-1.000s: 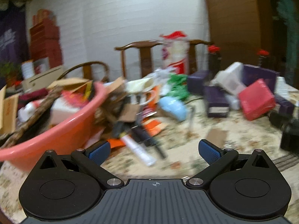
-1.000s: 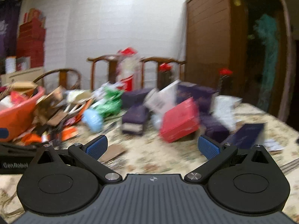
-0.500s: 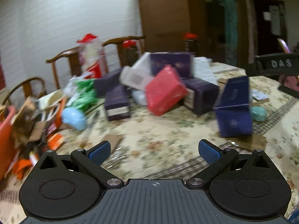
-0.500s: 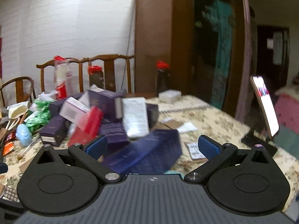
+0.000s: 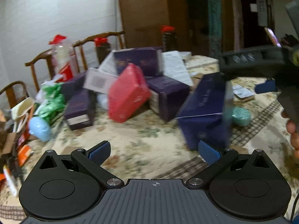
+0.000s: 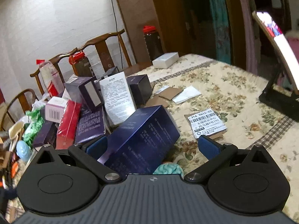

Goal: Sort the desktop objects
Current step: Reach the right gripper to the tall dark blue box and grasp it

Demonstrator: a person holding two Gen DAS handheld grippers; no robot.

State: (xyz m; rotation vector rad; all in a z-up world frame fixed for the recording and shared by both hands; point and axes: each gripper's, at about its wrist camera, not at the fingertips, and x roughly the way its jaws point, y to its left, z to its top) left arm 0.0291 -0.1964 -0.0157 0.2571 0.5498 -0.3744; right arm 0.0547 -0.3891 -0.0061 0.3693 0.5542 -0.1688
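Note:
A pile of boxes lies on the floral tablecloth: a red box (image 5: 127,95), purple boxes (image 5: 168,95) and a white printed box (image 6: 117,99). In front of the pile a dark blue box (image 6: 142,136) lies tilted. My right gripper (image 6: 152,147) is open with the blue box's near end between its jaws, close to the left finger (image 6: 96,147). A teal knitted lump (image 6: 168,169) sits just under that box. My left gripper (image 5: 154,152) is open and holds nothing; the dark blue box (image 5: 205,115) is ahead of its right finger.
A phone on a black stand (image 6: 276,56) is at the right edge. A shipping label (image 6: 207,126), cardboard scraps (image 6: 168,94) and a white box (image 6: 165,62) lie on the cloth. A light-blue figure (image 5: 40,128), green bags (image 5: 51,100) and wooden chairs (image 5: 104,39) are to the left.
Both views have swung right, from the red basin and clutter to the box pile. The right gripper has come down around the dark blue box. Both grippers stay open.

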